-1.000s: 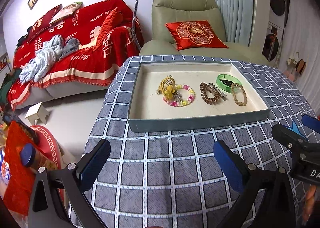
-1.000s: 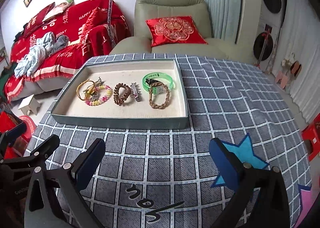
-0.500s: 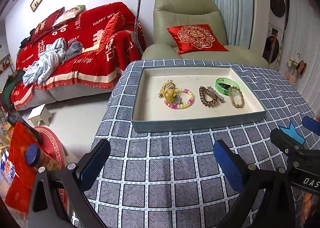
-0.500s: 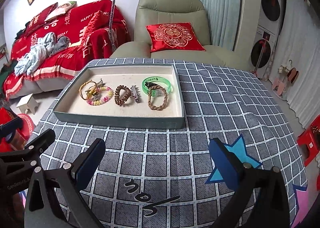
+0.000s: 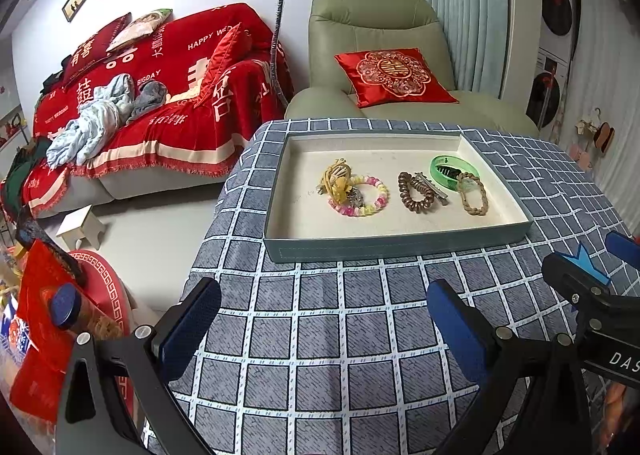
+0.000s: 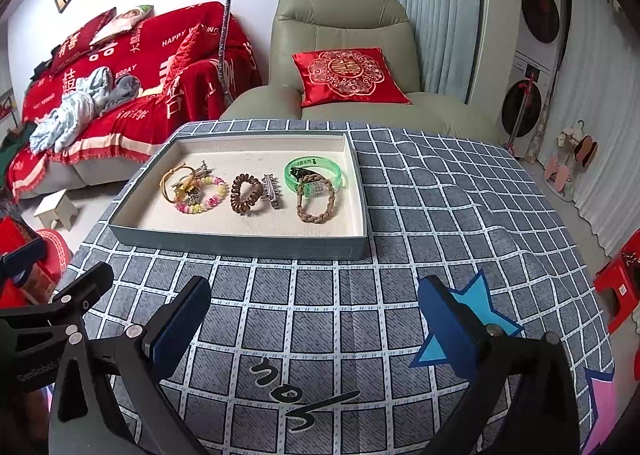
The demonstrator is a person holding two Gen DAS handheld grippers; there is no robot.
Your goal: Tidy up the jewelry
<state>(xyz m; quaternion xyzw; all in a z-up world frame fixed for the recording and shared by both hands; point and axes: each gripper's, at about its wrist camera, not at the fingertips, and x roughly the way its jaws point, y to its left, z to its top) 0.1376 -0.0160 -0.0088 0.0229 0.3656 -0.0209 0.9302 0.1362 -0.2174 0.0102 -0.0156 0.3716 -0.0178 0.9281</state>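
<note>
Every piece of jewelry I can see is lying inside the shallow tray [image 5: 394, 245] on the checked tablecloth [image 5: 320, 335], so the sorting is looking close to finished, or perhaps not yet begun — I cannot tell which from here. On the left of the tray a yellow hair tie [image 6: 176, 183] is tangling with a pink and yellow bead bracelet [image 6: 208, 199] and some small metal bits; in the middle a brown coil hair tie [image 6: 244, 195] is lying just beside a silver hair clip [image 6: 271, 191]; on the right a green bangle [image 6: 314, 171] is overlapping a braided brown band [image 6: 316, 201]. Nothing loose is showing on the cloth outside the tray. The left gripper [image 5: 320, 319] is hanging wide open and holding nothing, and the right gripper [image 6: 312, 319] is doing the same, both well short of the tray's near wall. That wall is standing between the fingers and the pieces, so any reach is probably needing to come in from above. There is plenty of bare cloth in front and to the right of the tray — but the table edge on the left is dropping off near the tray's left wall, with a red stool and bags crowding the floor below.
</note>
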